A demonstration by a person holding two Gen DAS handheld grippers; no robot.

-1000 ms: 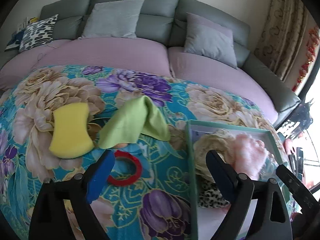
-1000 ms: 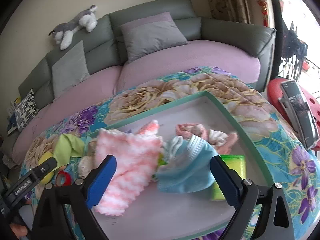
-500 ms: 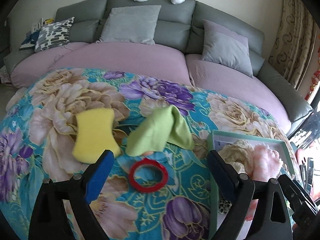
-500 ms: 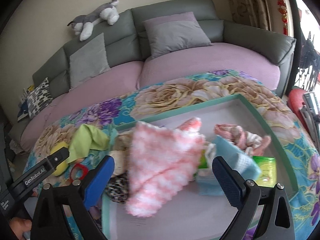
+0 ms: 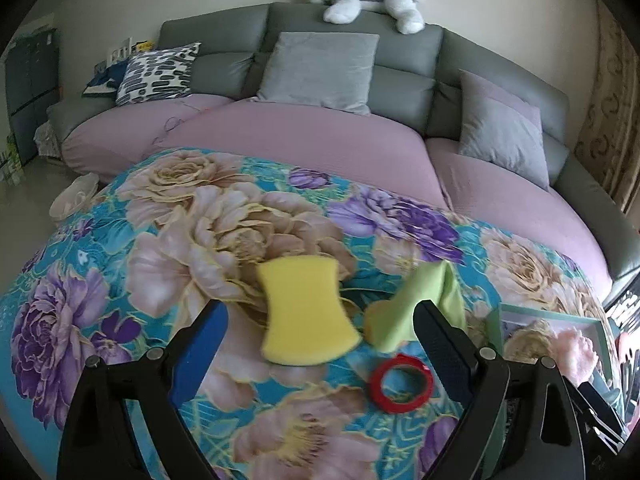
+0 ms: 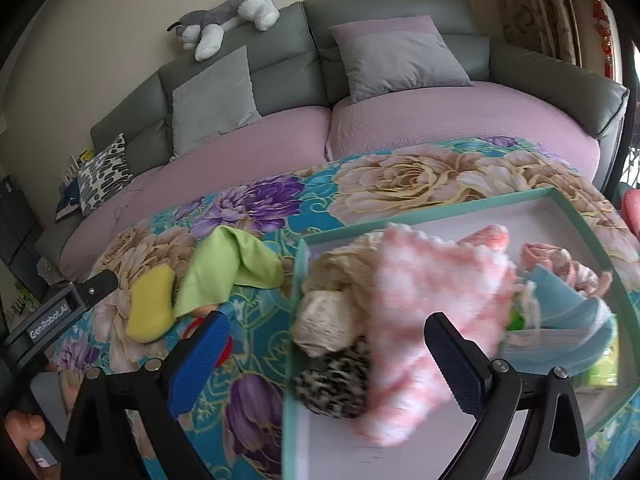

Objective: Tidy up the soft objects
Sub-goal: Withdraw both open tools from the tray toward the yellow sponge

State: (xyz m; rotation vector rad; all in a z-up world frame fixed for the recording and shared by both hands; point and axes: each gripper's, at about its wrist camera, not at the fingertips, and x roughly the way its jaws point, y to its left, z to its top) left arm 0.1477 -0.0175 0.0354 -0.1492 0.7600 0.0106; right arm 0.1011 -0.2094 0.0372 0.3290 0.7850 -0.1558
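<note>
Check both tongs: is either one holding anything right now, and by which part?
Nothing is held. The left tongs stand open above the yellow sponge, not gripping it. The right tongs are open over the tray, also empty.

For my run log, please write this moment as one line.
left gripper: open, empty | right gripper: open, empty | yellow sponge, green cloth: outside tray | tray: pink towel inside

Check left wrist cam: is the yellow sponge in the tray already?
No, the yellow sponge lies on the floral blanket, outside the green tray.
</note>
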